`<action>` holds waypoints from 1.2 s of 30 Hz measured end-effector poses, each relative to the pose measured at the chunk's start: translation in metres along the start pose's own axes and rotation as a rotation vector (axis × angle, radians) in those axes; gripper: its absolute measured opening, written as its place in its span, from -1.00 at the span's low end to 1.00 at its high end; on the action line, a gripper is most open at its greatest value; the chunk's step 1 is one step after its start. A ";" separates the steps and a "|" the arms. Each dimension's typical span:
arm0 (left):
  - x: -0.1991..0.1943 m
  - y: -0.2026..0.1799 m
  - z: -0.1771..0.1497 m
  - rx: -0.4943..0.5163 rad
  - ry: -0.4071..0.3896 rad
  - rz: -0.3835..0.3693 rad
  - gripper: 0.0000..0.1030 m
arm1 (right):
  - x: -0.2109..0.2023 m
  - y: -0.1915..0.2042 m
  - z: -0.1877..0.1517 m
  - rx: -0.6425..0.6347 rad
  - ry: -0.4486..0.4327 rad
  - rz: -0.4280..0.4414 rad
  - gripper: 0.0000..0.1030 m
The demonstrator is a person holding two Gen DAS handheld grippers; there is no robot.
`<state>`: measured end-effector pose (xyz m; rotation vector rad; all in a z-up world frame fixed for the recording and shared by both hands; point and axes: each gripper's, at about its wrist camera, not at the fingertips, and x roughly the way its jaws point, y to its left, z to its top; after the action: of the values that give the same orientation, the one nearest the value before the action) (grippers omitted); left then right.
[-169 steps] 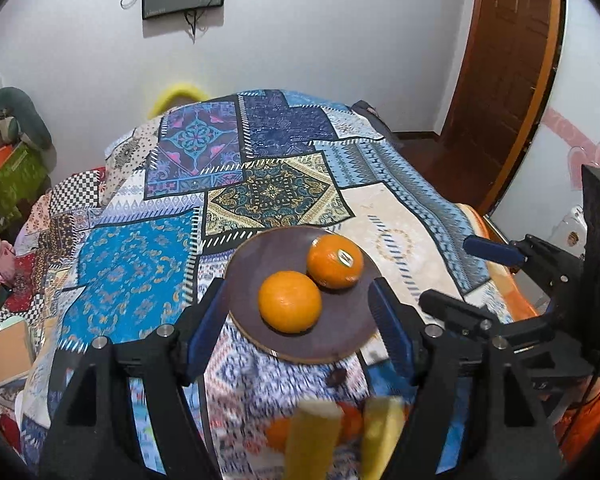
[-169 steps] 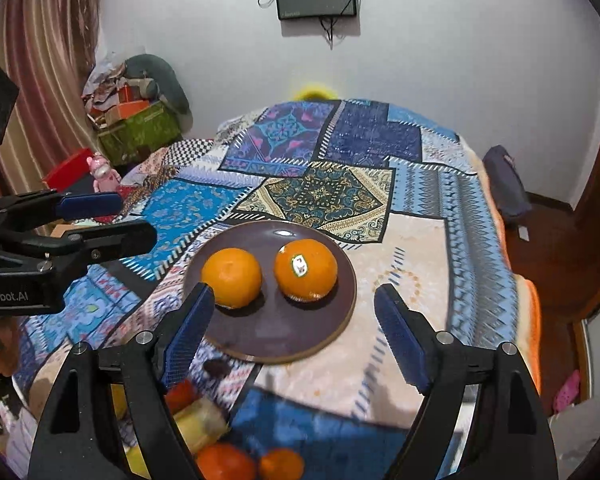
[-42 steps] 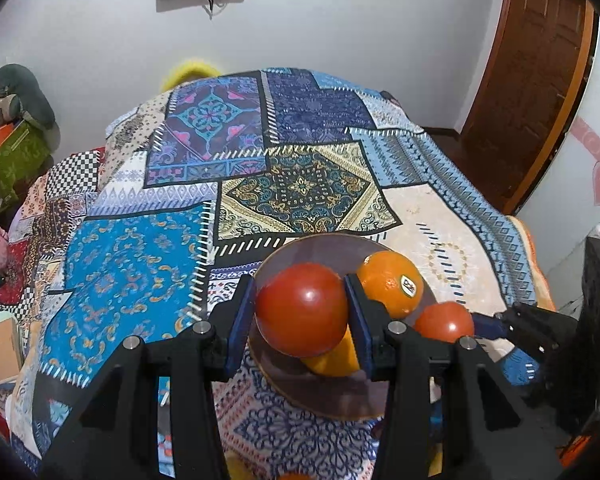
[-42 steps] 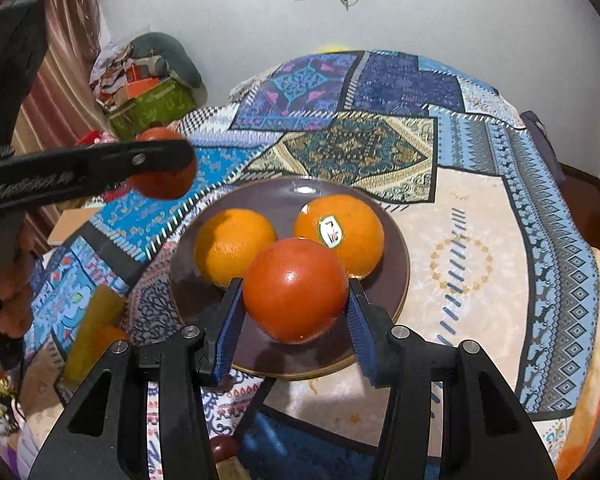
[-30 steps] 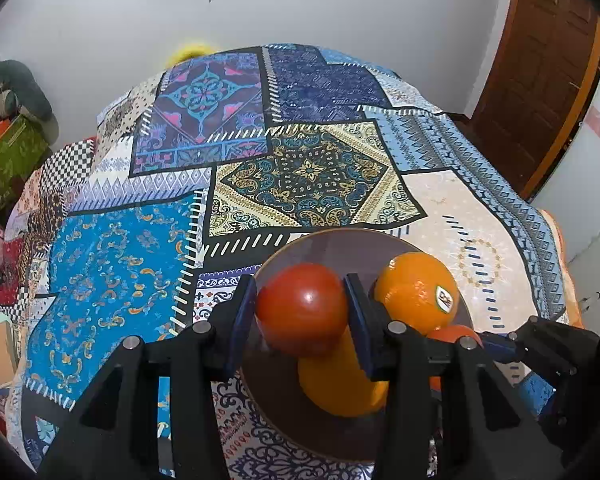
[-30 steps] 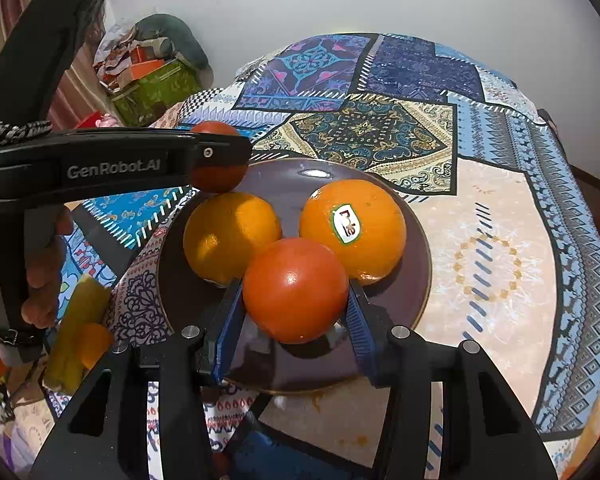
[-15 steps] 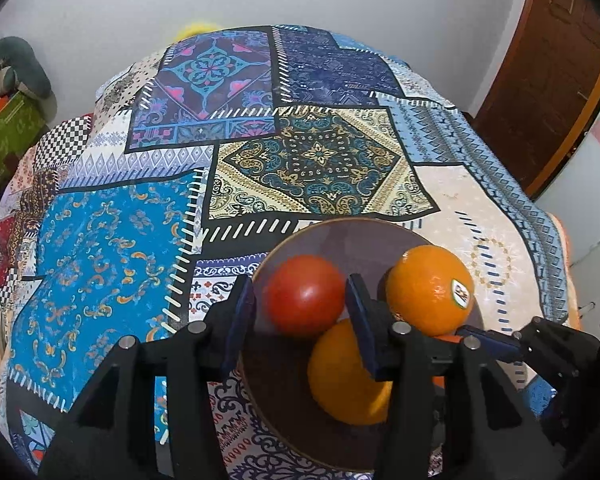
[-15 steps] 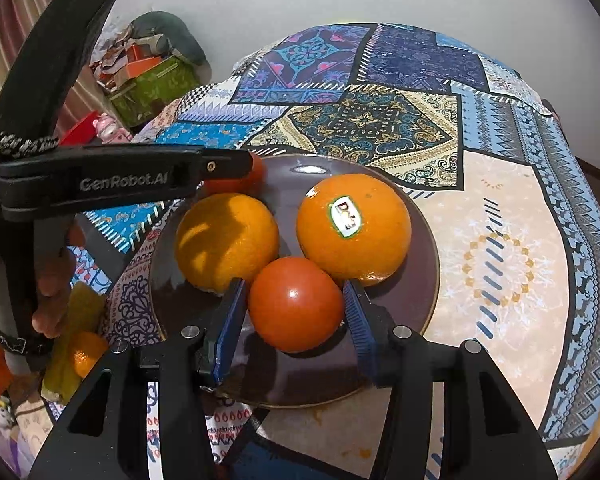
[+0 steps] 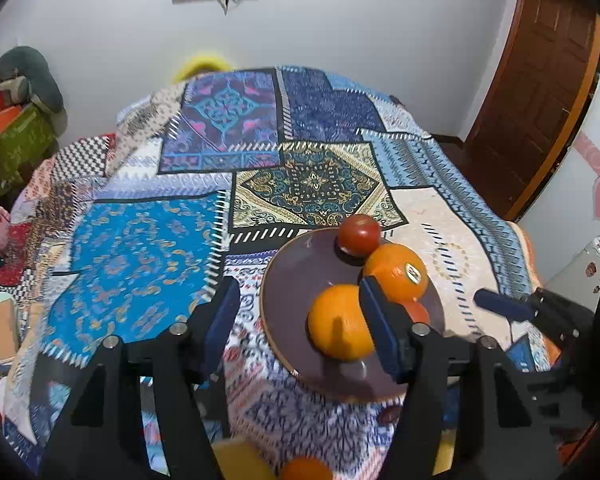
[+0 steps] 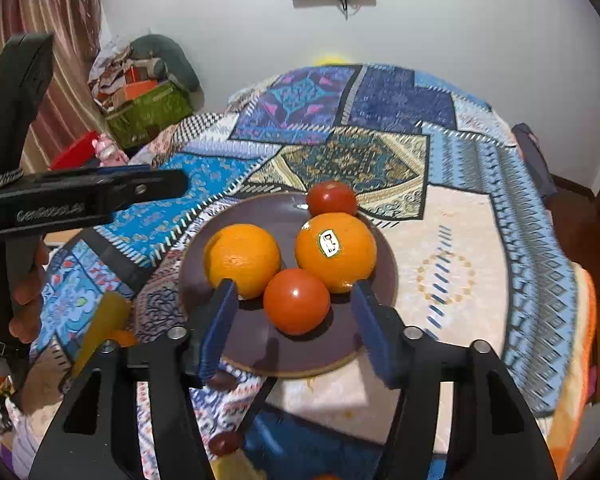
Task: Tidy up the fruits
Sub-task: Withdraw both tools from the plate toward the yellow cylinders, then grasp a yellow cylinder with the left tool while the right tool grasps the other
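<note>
Nearest to us, our right gripper (image 10: 292,328) hangs over the near rim of the plate with its blue-padded fingers (image 10: 216,328) spread apart and empty; a smooth, glossy red tomato (image 10: 297,301) sits on the plate between them, touched by neither. Our left gripper (image 9: 300,328), off to the plate's left side, also has its ribbed blue fingers (image 9: 382,336) wide apart, holding nothing.

The plate (image 10: 320,354) is round, shallow and dark brown with a thin paler rim, and it rests on the patchwork bedspread (image 10: 452,248). Behind the near tomato lie two round oranges with dimpled skin: a plain orange (image 10: 244,258) on the left and a stickered orange (image 10: 335,252) on the right, its white label facing up. The near tomato touches both. At the plate's far rim sits a second tomato (image 10: 332,198), smaller-looking and darker red, just behind the stickered orange.

The bedspread is a soft printed fabric of blue, cream and purple ornamental patches.
</note>
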<state>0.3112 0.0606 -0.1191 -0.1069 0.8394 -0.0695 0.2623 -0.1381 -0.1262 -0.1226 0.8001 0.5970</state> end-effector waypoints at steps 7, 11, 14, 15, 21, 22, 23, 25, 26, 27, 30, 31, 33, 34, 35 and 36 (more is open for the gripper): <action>-0.052 -0.001 -0.031 0.012 -0.021 0.006 0.34 | -0.035 0.012 -0.019 0.014 -0.026 -0.018 0.22; -0.074 0.000 -0.059 0.024 -0.008 0.013 0.39 | -0.047 0.022 -0.036 0.006 -0.020 -0.024 0.23; -0.081 0.002 -0.079 0.022 0.001 0.027 0.43 | -0.049 0.028 -0.049 0.003 0.004 -0.023 0.23; -0.081 0.004 -0.088 0.017 0.013 0.027 0.43 | -0.049 0.030 -0.053 0.003 0.012 -0.024 0.23; -0.068 0.013 -0.124 -0.015 0.079 0.045 0.43 | -0.032 0.038 -0.082 0.026 0.091 -0.011 0.23; -0.063 0.014 -0.129 -0.023 0.091 0.044 0.43 | -0.030 0.039 -0.086 0.031 0.103 -0.006 0.23; -0.059 0.014 -0.133 -0.023 0.100 0.044 0.43 | -0.026 0.041 -0.090 0.040 0.120 0.003 0.23; -0.050 0.015 -0.140 -0.028 0.118 0.045 0.43 | -0.020 0.045 -0.098 0.045 0.146 0.019 0.23; -0.047 0.015 -0.141 -0.030 0.124 0.042 0.43 | -0.017 0.047 -0.100 0.043 0.156 0.023 0.23; -0.042 0.015 -0.143 -0.037 0.134 0.040 0.43 | -0.016 0.049 -0.103 0.041 0.161 0.024 0.23; -0.033 0.014 -0.145 -0.048 0.137 0.044 0.43 | -0.011 0.056 -0.106 0.038 0.167 0.023 0.38; -0.029 0.014 -0.145 -0.049 0.140 0.046 0.44 | -0.010 0.058 -0.106 0.030 0.166 0.016 0.43; -0.023 0.016 -0.147 -0.049 0.149 0.059 0.43 | -0.009 0.061 -0.107 0.011 0.161 0.009 0.46; -0.022 0.018 -0.147 -0.048 0.154 0.065 0.43 | -0.008 0.061 -0.108 0.004 0.163 0.009 0.47; -0.020 0.019 -0.149 -0.049 0.157 0.070 0.42 | -0.007 0.060 -0.109 0.009 0.166 0.014 0.46; -0.020 0.023 -0.150 -0.062 0.155 0.061 0.41 | -0.006 0.058 -0.109 0.019 0.172 0.022 0.43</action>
<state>0.1865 0.0755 -0.2070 -0.1358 0.9997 0.0055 0.1578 -0.1283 -0.1914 -0.1496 0.9742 0.6049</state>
